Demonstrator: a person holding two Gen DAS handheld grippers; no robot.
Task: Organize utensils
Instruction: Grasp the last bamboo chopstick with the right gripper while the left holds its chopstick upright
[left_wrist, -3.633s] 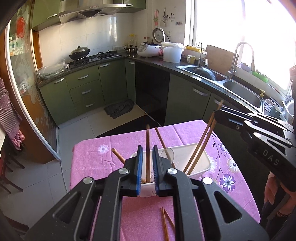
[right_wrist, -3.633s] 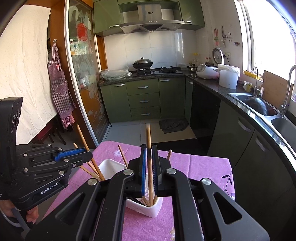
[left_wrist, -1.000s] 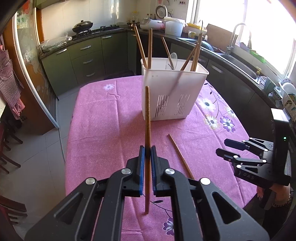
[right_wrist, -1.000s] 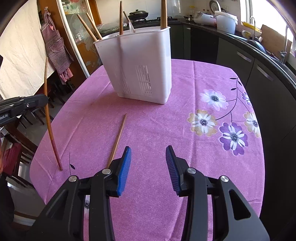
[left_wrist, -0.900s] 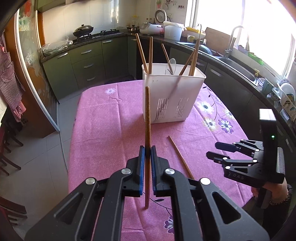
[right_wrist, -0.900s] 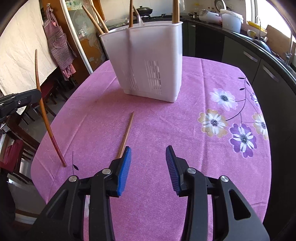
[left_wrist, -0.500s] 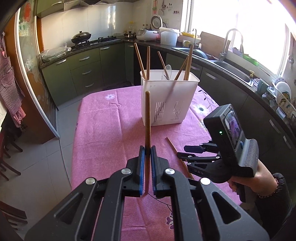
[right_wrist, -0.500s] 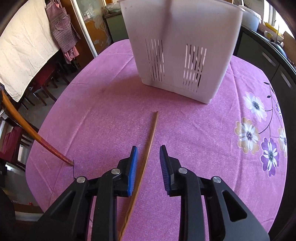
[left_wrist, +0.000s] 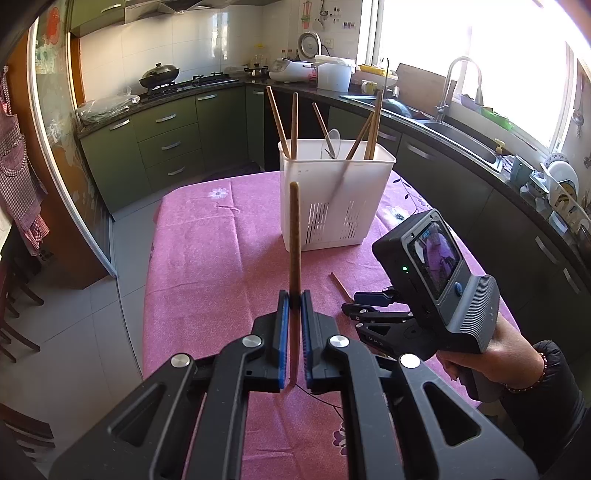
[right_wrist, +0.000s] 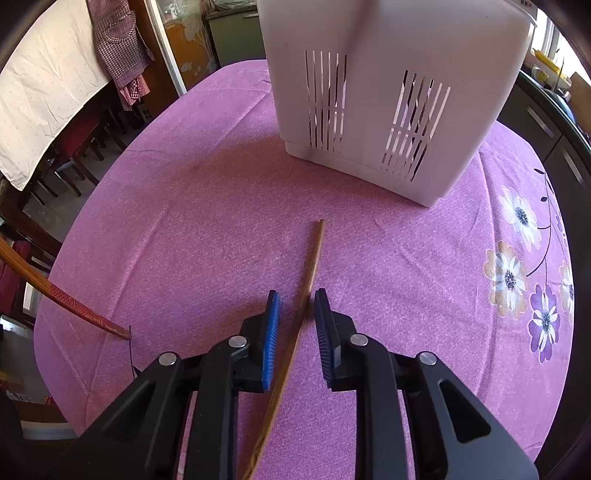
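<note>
My left gripper (left_wrist: 291, 299) is shut on a brown chopstick (left_wrist: 294, 236) and holds it upright above the pink tablecloth (left_wrist: 207, 258). Its lower end shows in the right wrist view (right_wrist: 74, 304). A white slotted utensil holder (left_wrist: 334, 201) stands behind it with several chopsticks and a spoon inside; it also shows in the right wrist view (right_wrist: 388, 96). My right gripper (right_wrist: 295, 301) is open, low over the cloth, its jaws on either side of a second chopstick (right_wrist: 308, 273) lying flat. In the left wrist view that gripper (left_wrist: 354, 312) sits right of mine.
The table edge drops off on the left to a tiled floor (left_wrist: 74, 332) and chairs (right_wrist: 85, 144). Green kitchen cabinets (left_wrist: 166, 144) and a sink counter (left_wrist: 461, 129) stand behind and to the right of the table.
My right gripper has moved down and forward over the lying chopstick, so the stick now lies between its jaws. My left gripper keeps the upright chopstick, raised slightly.
</note>
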